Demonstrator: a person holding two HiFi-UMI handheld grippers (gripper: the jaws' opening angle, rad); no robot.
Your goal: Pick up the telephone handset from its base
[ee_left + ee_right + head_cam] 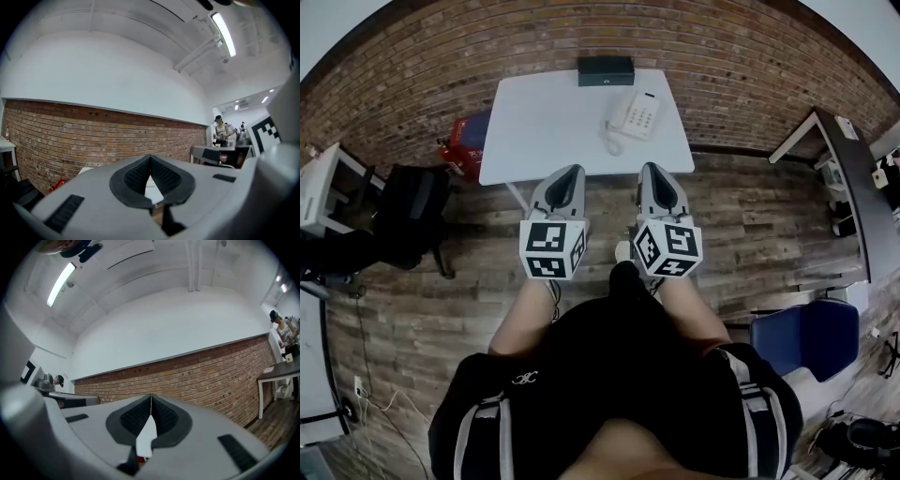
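A white telephone (636, 116) with its handset on the base and a coiled cord sits at the right of a white table (544, 122) by the brick wall. My two grippers are held side by side short of the table's near edge, pointing level toward it. The left gripper (571, 172) is shut and empty; in its own view the left gripper's (150, 157) pads meet at the tips. The right gripper (651, 169) is also shut with nothing in it, and the right gripper's (151, 397) pads touch. The phone is apart from both grippers, ahead of the right one.
A black box (606, 69) stands at the table's far edge. A red object (467, 141) lies left of the table, a black chair (408, 211) further left. A blue chair (811, 337) and a long desk (853, 178) are at the right. People (220, 131) stand far off.
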